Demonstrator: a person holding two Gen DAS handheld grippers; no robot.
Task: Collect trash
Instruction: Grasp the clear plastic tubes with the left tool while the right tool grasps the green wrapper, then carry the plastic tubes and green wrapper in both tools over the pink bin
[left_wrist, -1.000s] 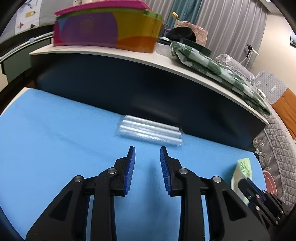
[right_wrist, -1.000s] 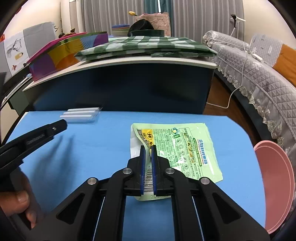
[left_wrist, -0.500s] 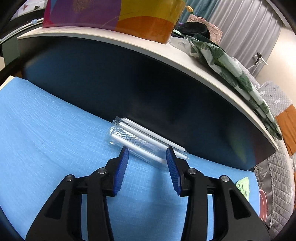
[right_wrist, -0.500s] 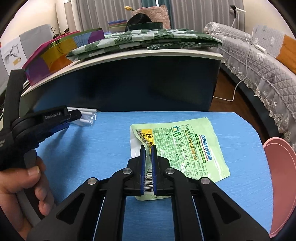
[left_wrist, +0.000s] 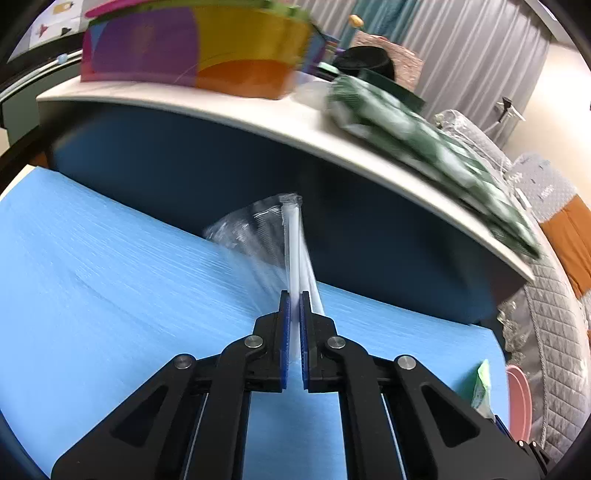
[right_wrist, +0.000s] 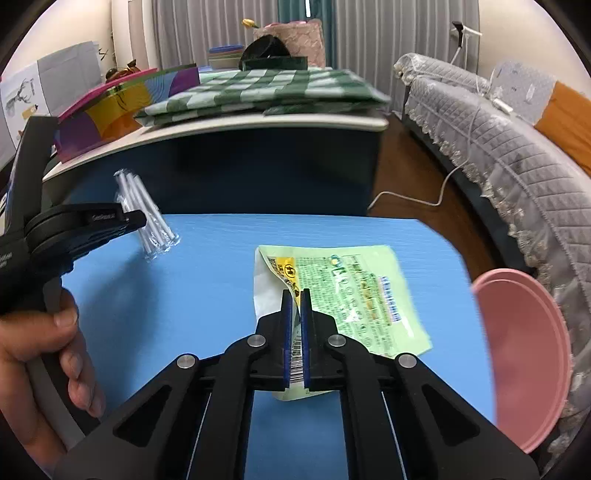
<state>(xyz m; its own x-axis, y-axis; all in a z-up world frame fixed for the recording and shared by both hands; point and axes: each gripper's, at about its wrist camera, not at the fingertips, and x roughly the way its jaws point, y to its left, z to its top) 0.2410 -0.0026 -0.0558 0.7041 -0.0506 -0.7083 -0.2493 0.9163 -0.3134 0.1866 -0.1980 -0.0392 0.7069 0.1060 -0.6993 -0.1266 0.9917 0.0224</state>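
The left tongs (left_wrist: 294, 295) were pinching a clear plastic packet of white straws (left_wrist: 291, 240), their blue pads pressed against it from both sides. The packet stood tilted up off the blue tabletop (left_wrist: 110, 314), its far end raised in front of the dark front of a neighbouring desk (left_wrist: 184, 162). From the right wrist view the same packet (right_wrist: 144, 218) slanted upward beside the left tongs' black body, with a person's hand (right_wrist: 44, 354) wrapped around the handle below it.

The right tongs (right_wrist: 294, 295) were pressed together on the near edge of a light green snack wrapper (right_wrist: 354, 291), which was printed with a yellow label and a barcode. The rest of the wrapper spread over the blue tabletop (right_wrist: 207, 295) ahead and to the right of the tongs; whether it lay flat or was slightly lifted could not be told. A pink plate (right_wrist: 524, 354) sat at the right edge of the tabletop, well apart from the wrapper.

On the desk behind lay a colourful box (left_wrist: 192, 48) and a folded green checked cloth (right_wrist: 258, 92). A sofa with a quilted grey cover (right_wrist: 491, 140) stood to the right.
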